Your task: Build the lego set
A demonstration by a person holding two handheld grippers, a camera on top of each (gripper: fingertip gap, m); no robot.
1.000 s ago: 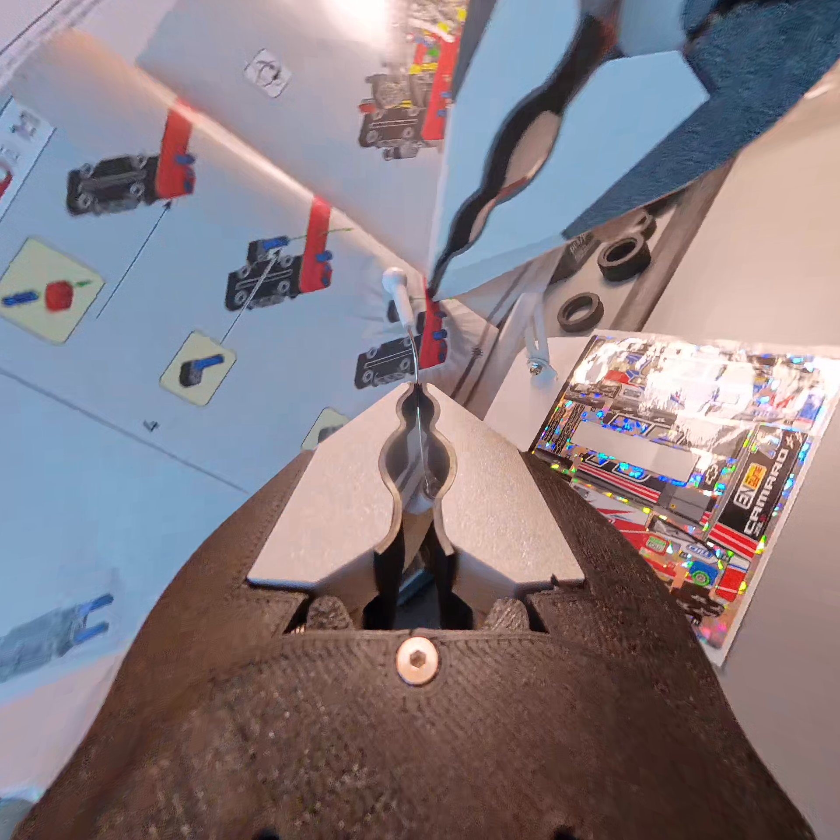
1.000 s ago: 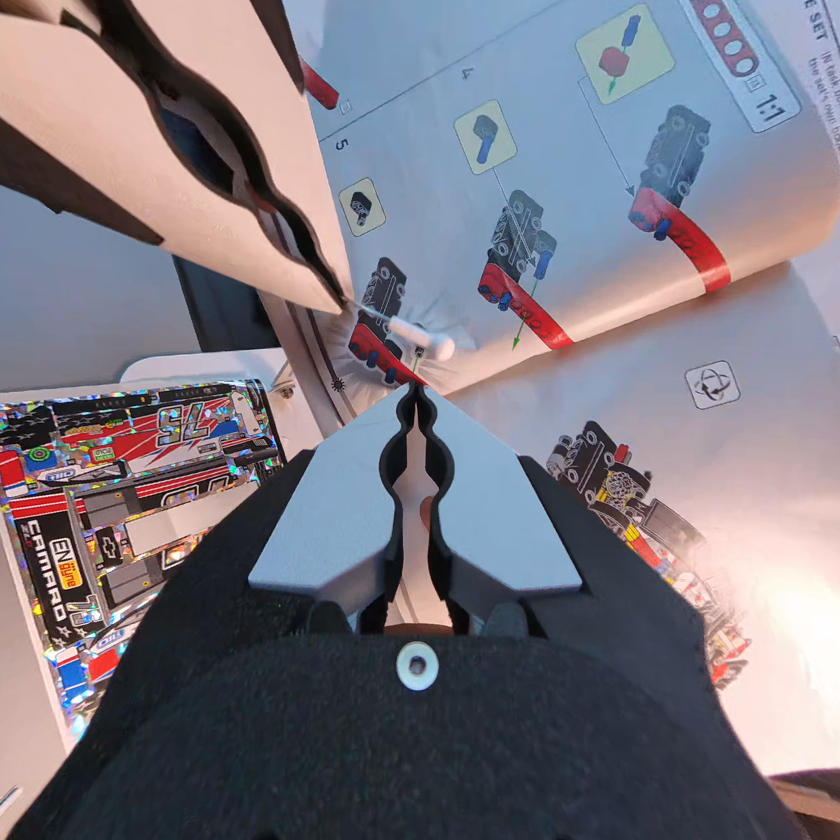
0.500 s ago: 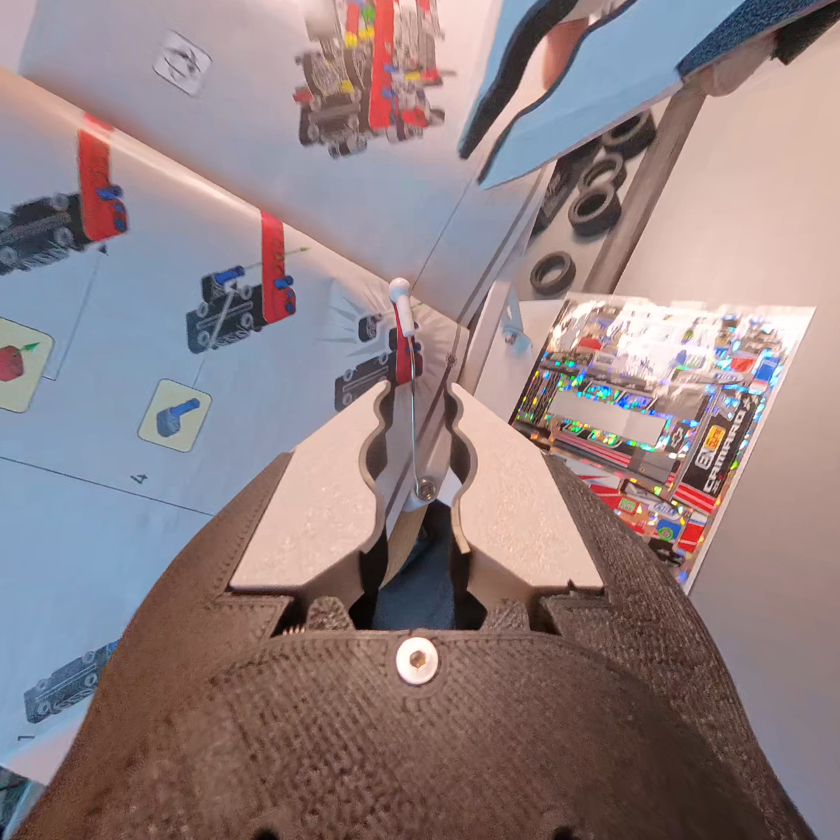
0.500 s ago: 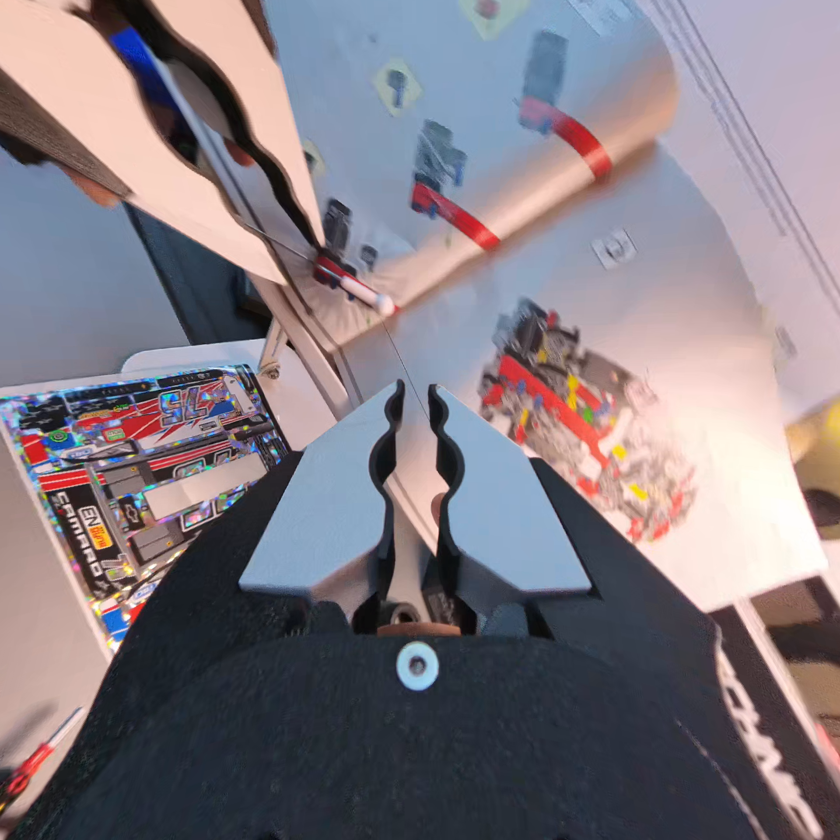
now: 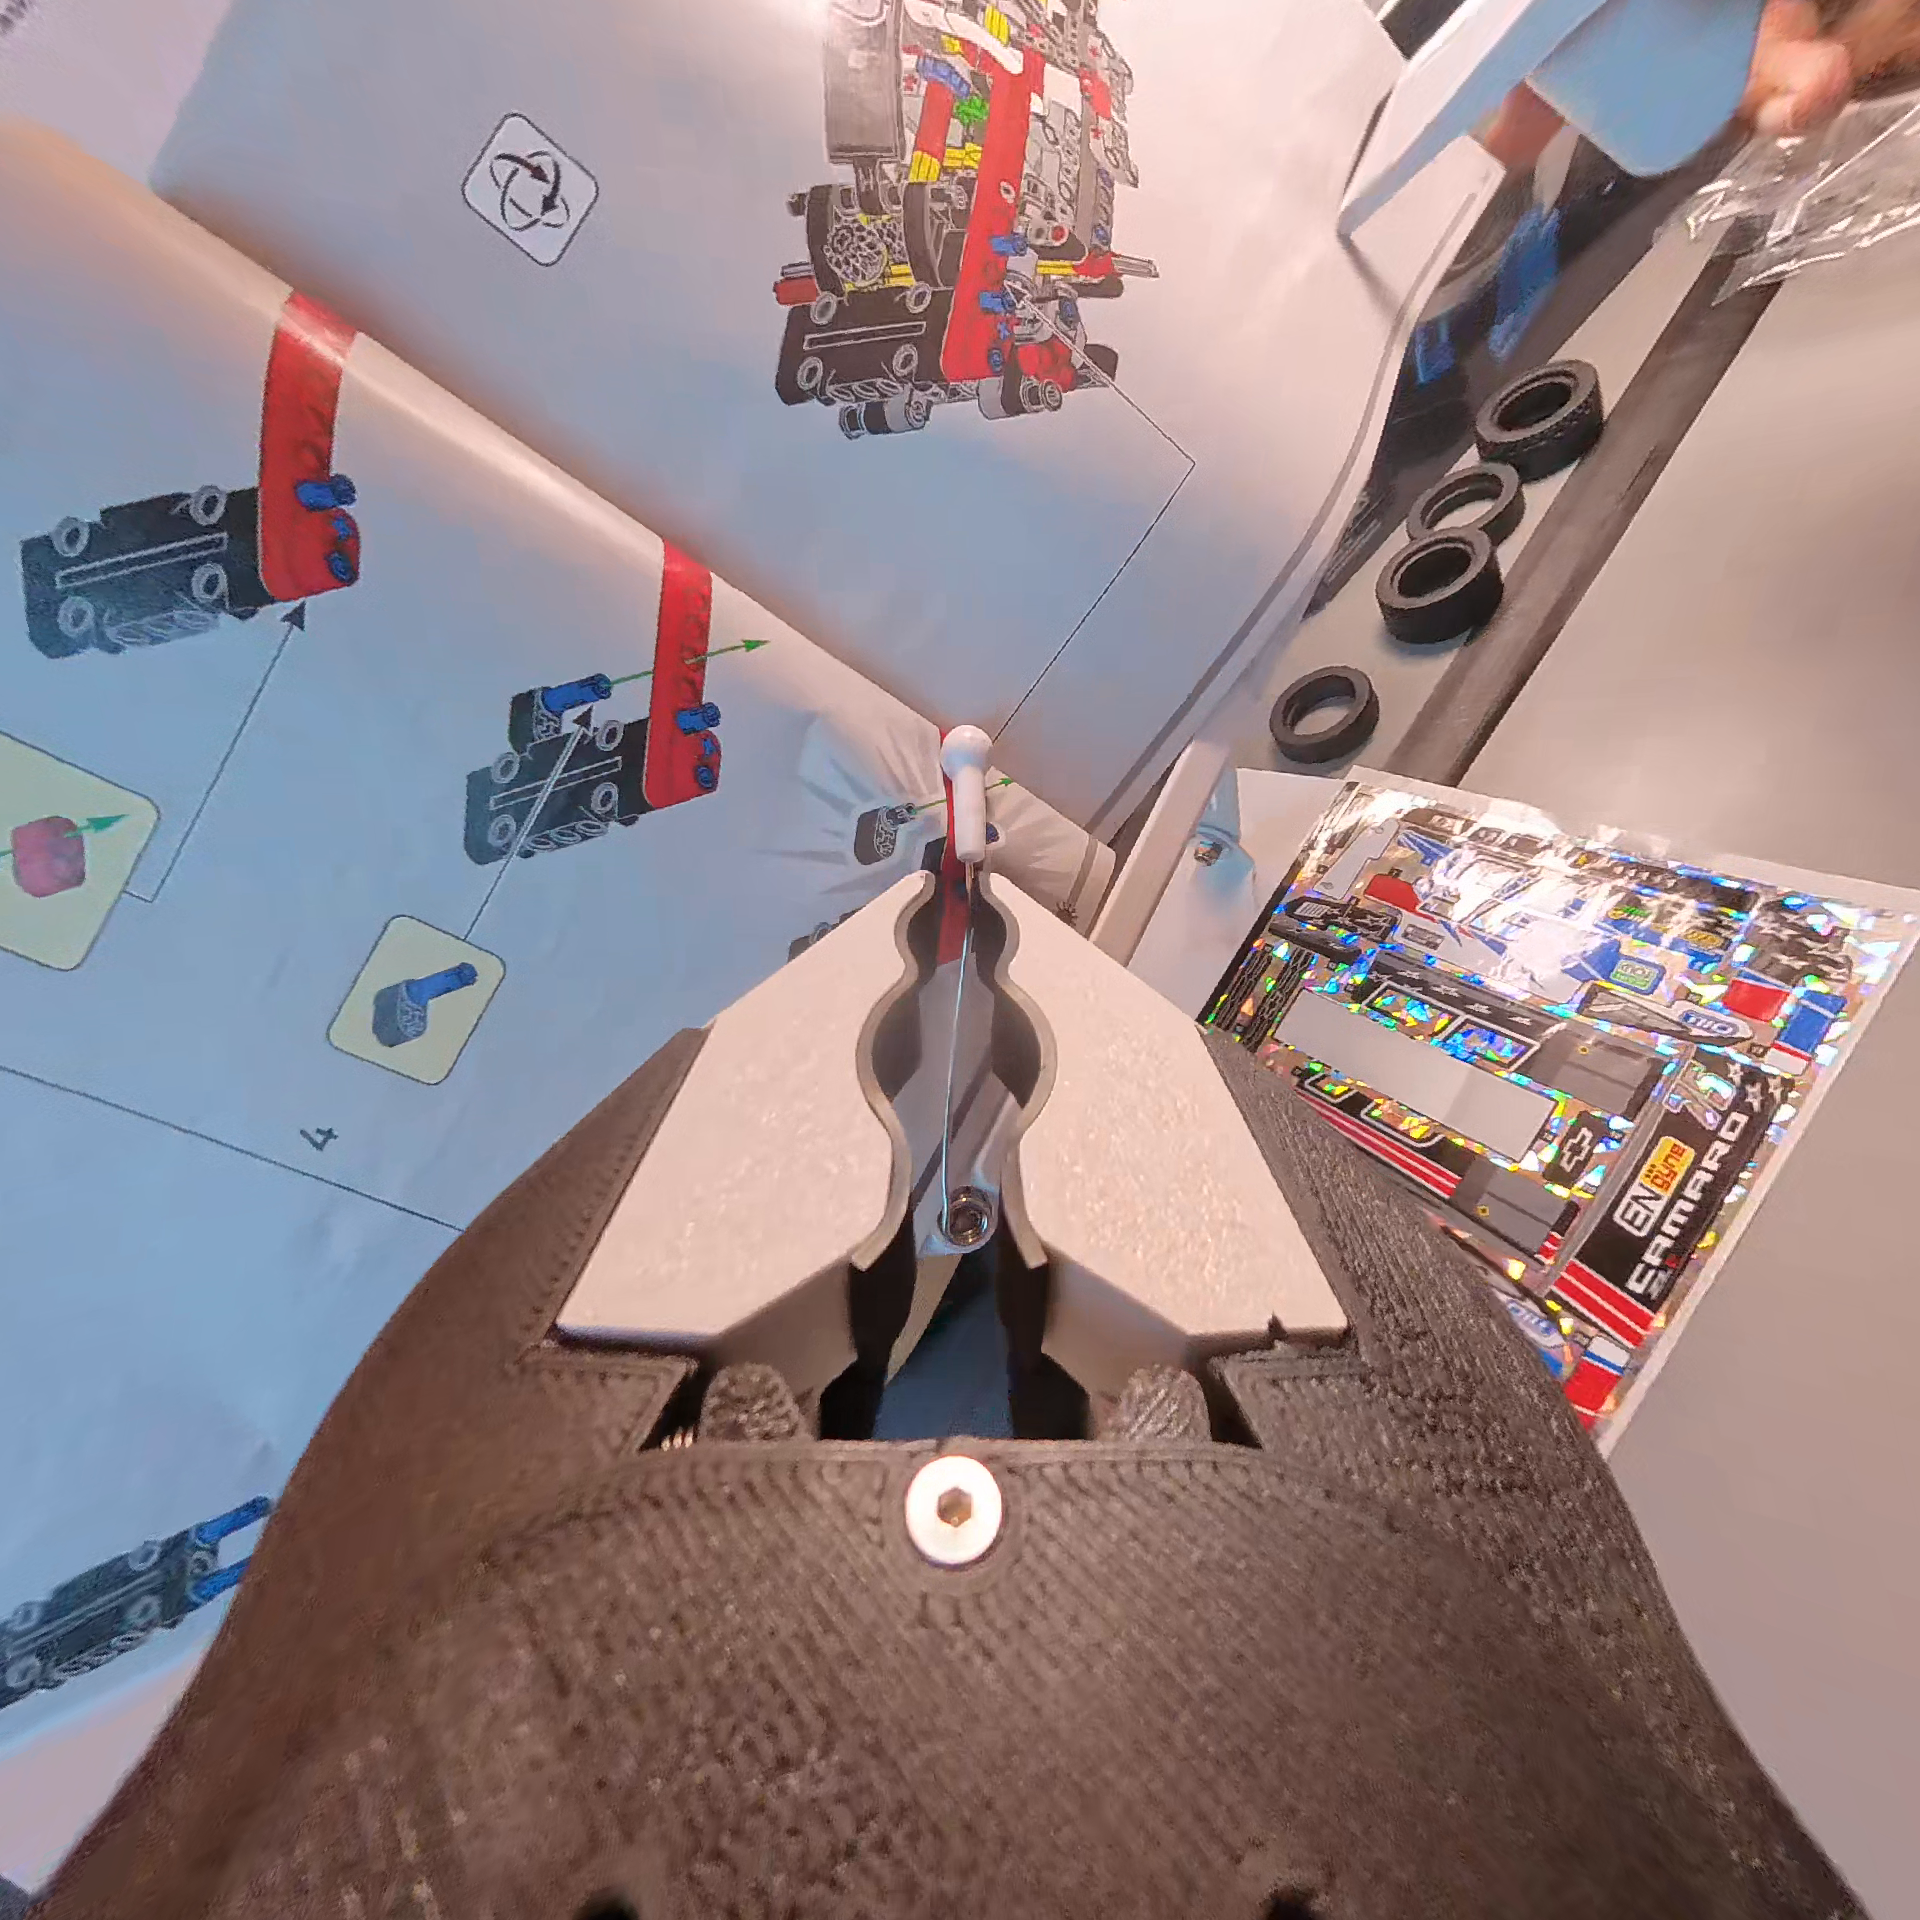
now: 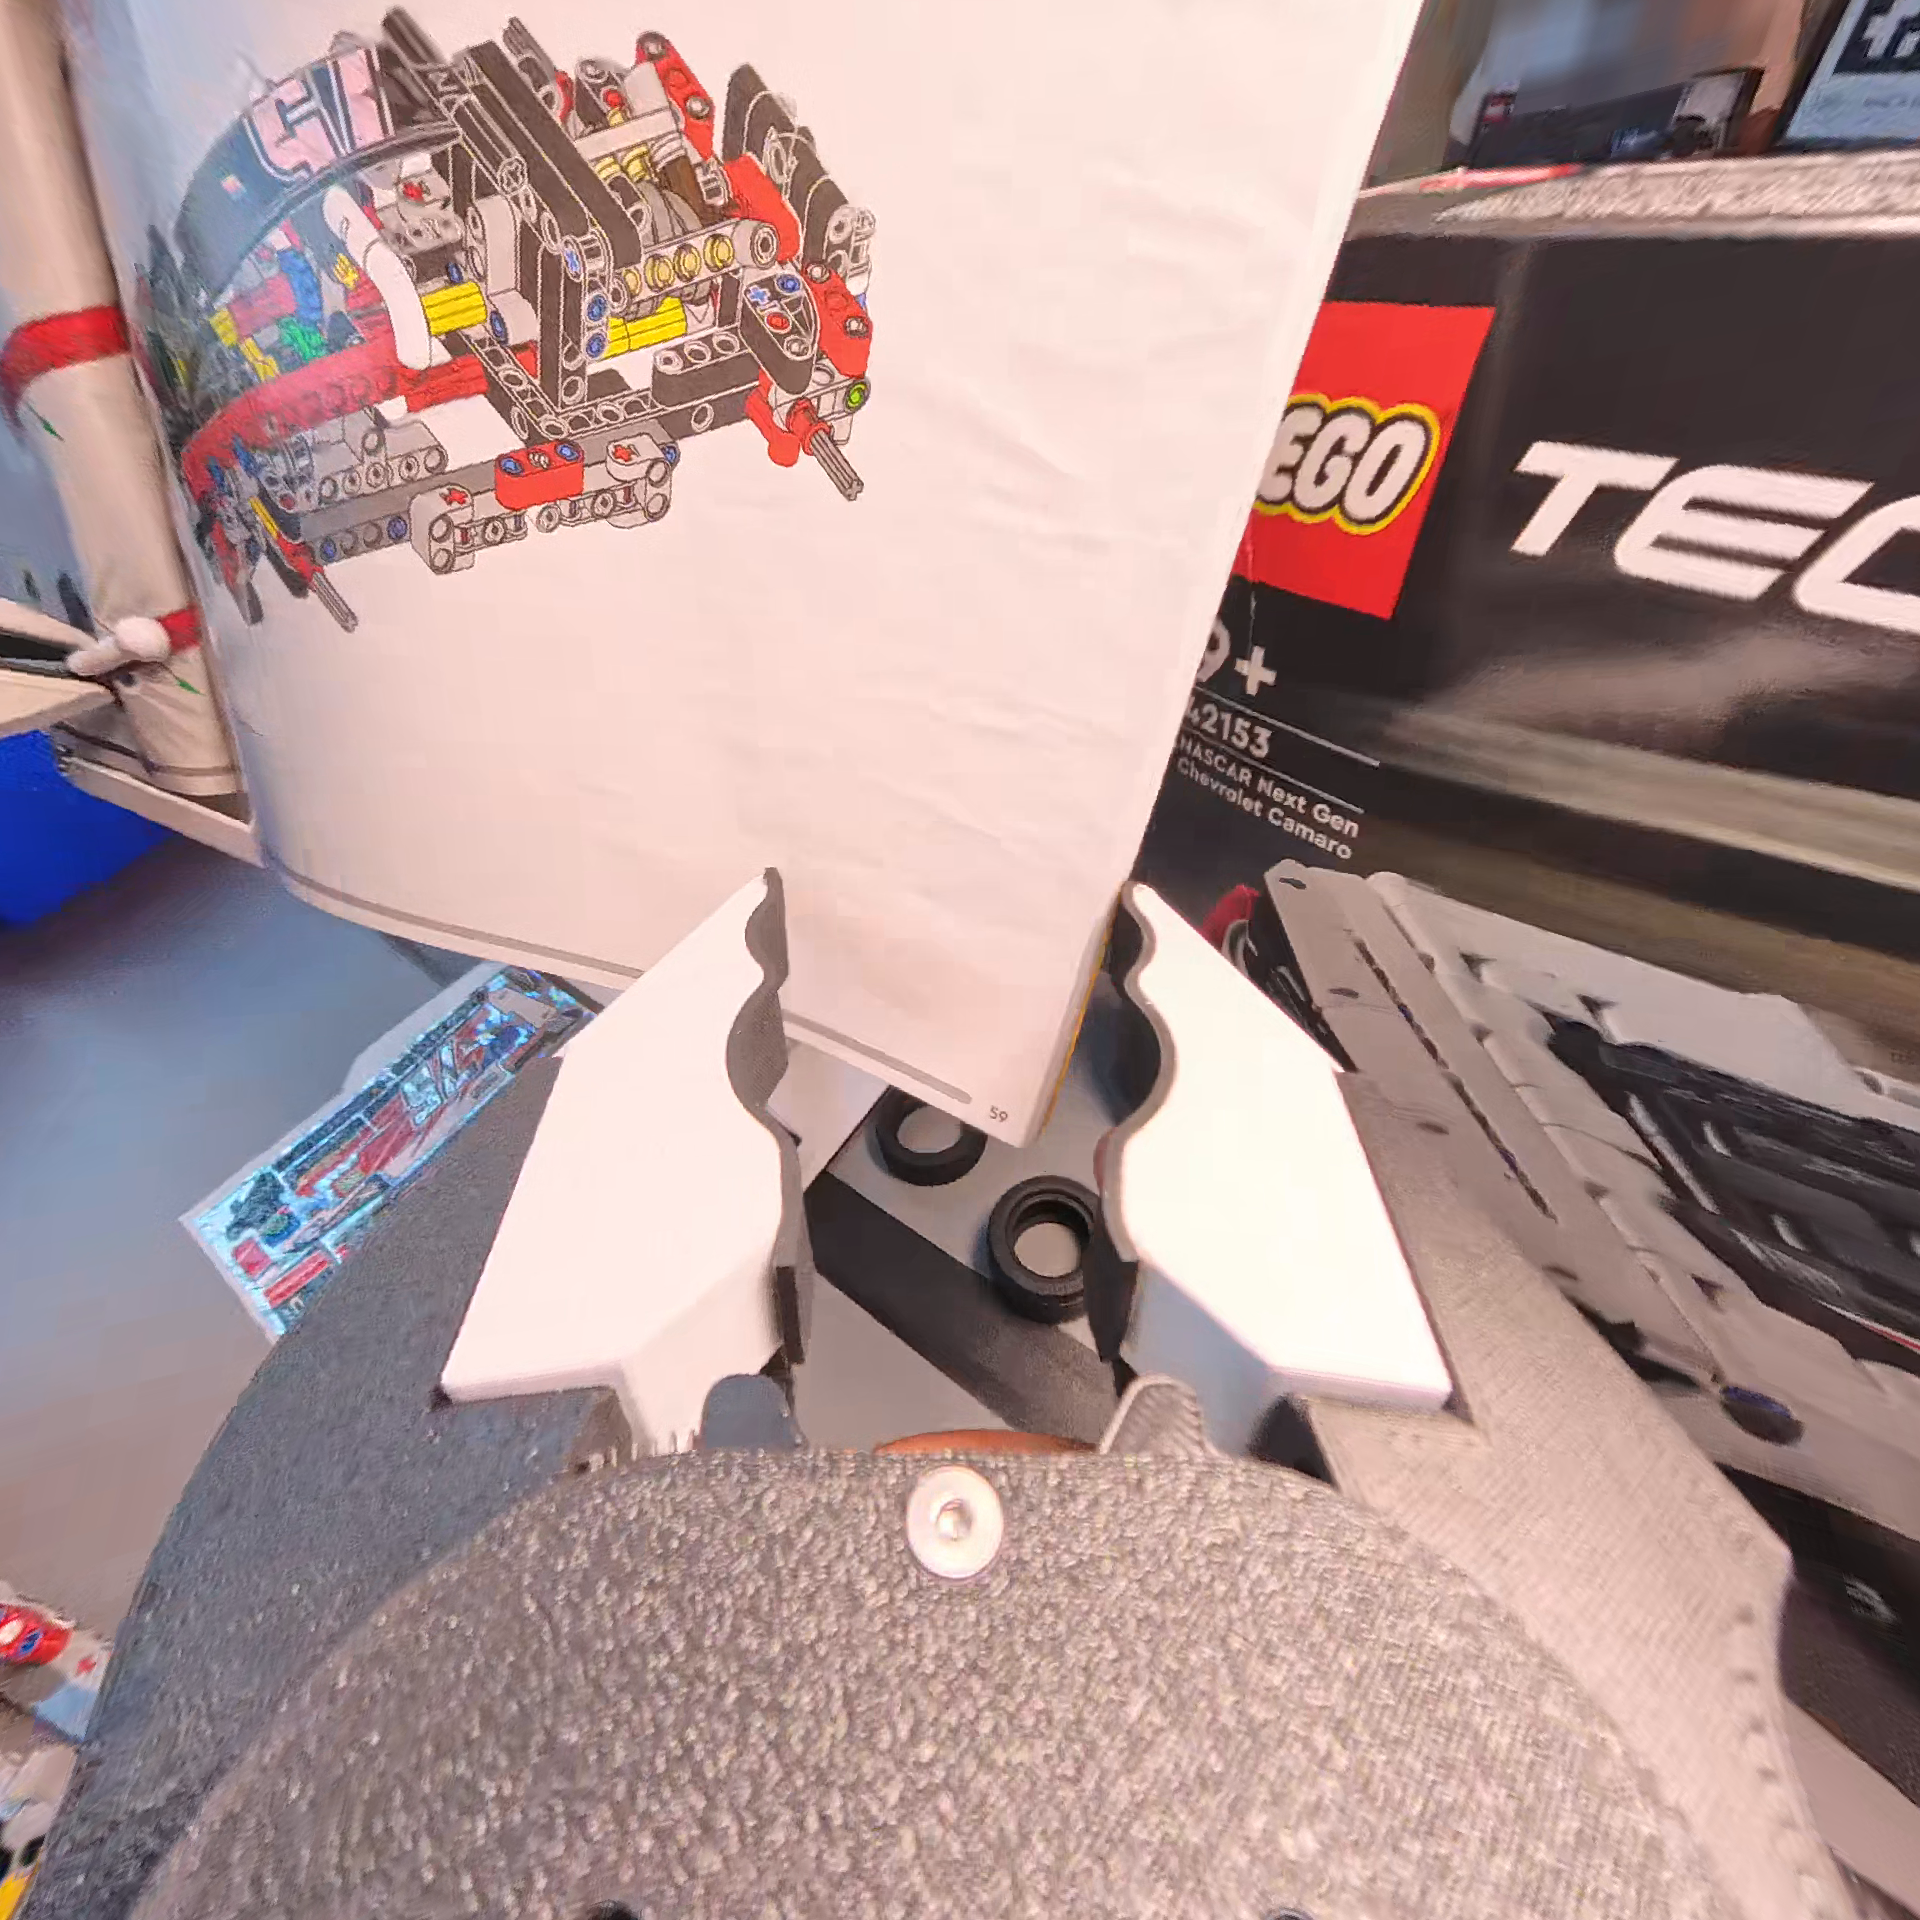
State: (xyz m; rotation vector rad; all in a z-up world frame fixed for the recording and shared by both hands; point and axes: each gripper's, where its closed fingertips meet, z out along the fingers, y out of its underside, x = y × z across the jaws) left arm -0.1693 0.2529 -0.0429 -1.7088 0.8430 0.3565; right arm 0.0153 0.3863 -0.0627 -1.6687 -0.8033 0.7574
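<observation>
The open instruction booklet [image 5: 520, 935] leans on a stand. A thin wire page holder with a white tip [image 5: 964, 769] lies across its fold. My left gripper [image 5: 951, 883] has its jaws almost together, and the wire runs between the tips. My right gripper [image 6: 951, 904] is open. The lower corner of a raised booklet page [image 6: 727, 675] hangs between its fingers, touching neither. The right gripper also shows blurred at the top right of the left wrist view [image 5: 1662, 94]. The holder's white tip shows at the left edge of the right wrist view [image 6: 114, 652].
Several black tyres [image 5: 1439, 587] lie on a dark strip beside the stand; two show under the right gripper [image 6: 1044, 1236]. A shiny sticker sheet [image 5: 1507, 1039] lies flat on the grey table. The black set box [image 6: 1610, 520] stands at the right. A clear bag [image 5: 1818, 177] lies at the far right. Spacing between my two grippers at the tips: around 25 centimeters.
My left gripper opened half a second ago and has closed again around the wire. My right gripper has opened wide and swung away to the page's lower corner, facing the box.
</observation>
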